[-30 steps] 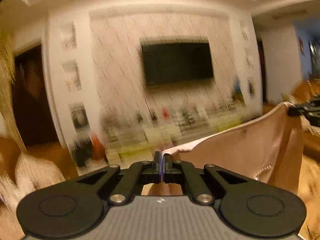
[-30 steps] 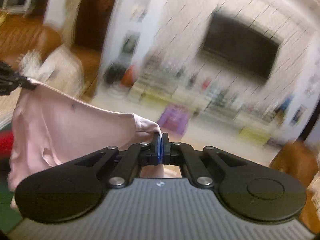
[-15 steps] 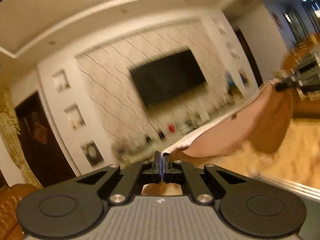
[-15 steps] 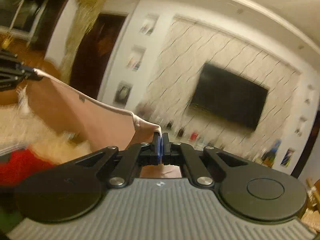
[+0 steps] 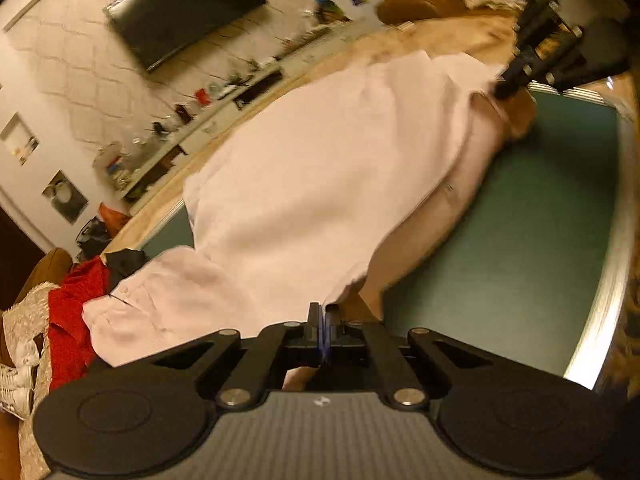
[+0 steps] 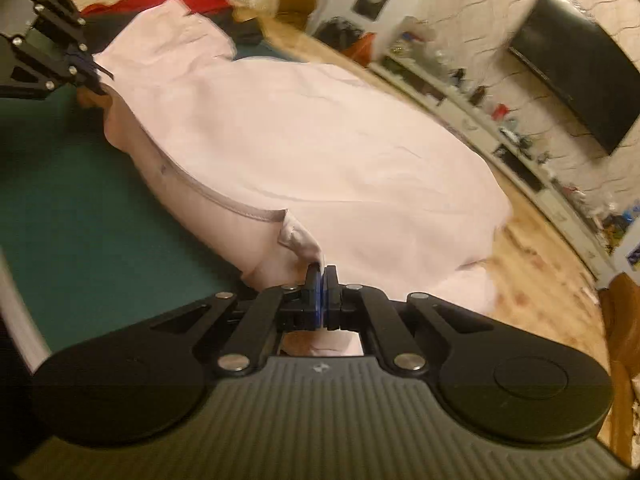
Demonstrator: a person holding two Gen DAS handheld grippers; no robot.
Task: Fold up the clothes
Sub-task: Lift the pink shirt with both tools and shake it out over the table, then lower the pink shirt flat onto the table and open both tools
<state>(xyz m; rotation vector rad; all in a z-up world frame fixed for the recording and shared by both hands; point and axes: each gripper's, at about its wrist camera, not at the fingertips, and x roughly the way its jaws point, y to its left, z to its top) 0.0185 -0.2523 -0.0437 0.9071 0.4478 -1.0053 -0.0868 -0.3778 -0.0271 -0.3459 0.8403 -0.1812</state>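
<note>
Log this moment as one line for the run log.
left tool: shut on pink shirt | right tool: shut on pink shirt | shirt spread over green table

Support surface: green table top with a pale metallic rim, extending ahead of both grippers. A pale pink garment lies spread across it ahead of the fingertips in each view, its far part hanging past the table's far edge. Left of the left gripper, a red cloth and a dark cloth sit at the table's end, touching the garment's sleeve.
</note>
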